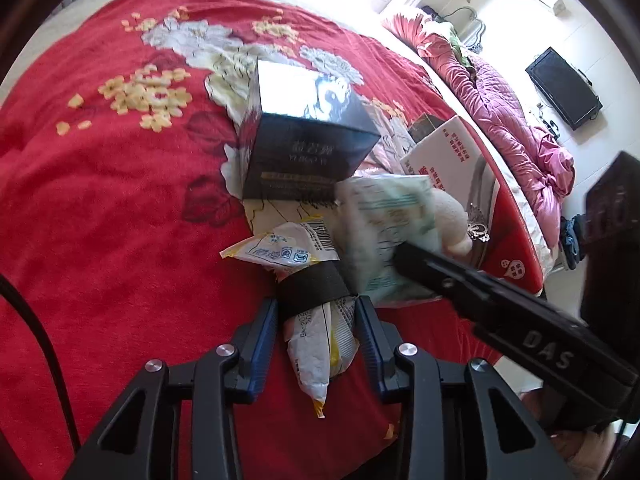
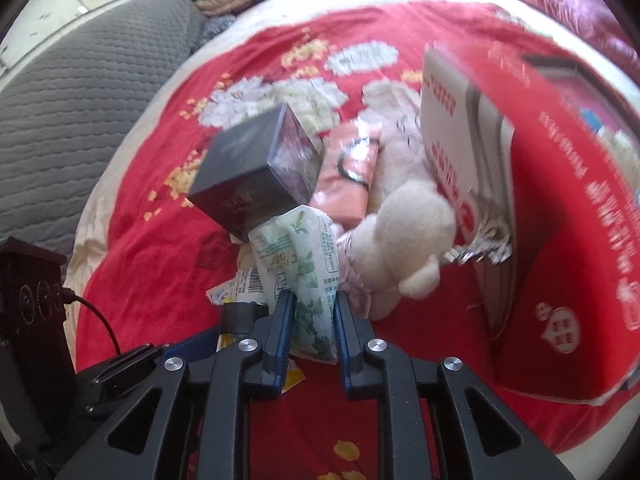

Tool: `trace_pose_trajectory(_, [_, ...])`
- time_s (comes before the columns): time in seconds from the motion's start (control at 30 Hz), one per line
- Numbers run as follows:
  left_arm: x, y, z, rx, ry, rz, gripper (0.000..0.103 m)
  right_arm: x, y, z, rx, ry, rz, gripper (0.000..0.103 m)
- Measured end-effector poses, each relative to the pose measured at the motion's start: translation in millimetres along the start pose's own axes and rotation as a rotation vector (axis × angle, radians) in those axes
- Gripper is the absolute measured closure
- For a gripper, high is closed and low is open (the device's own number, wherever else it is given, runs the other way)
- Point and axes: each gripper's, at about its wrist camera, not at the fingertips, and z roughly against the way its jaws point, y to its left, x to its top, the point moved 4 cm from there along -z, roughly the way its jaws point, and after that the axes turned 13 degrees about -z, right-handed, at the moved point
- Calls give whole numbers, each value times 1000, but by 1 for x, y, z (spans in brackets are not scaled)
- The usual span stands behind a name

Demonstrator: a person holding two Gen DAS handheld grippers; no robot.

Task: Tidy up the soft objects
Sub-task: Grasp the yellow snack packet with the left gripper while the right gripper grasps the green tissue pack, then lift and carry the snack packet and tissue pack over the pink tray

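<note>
On the red floral bedspread, both grippers work one small heap beside the dark box. Left gripper is clenched on the white-and-yellow packet, its jaws pinching the packet's waist below a black band. Right gripper is clenched on the green-printed tissue pack, whose lower edge hangs between the jaws. Cream plush toy lies against this pack, beside the pink pouch and the red carton. Likely hazards: both packs are limp and slick, so a pinch near one end may slip as they rise; lifting the tissue pack may drag the plush or tip the tilted dark box, which leans on the heap.
</note>
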Motion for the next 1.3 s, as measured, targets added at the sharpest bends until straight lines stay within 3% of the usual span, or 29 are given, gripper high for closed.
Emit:
trace_pose_trajectory(0.4, [13,-30,45,88,-100,-77,64,17,2,66,1,-152,70,83])
trace_pose_trajectory(0.73, [29,-72,84,173,-172,-169,64,30,-18,117,34,-258,36,83])
trace_pose_trajectory(1.3, [73,-166,95,161,-221,-307,64,53,-84,204,58,-430,-72,83])
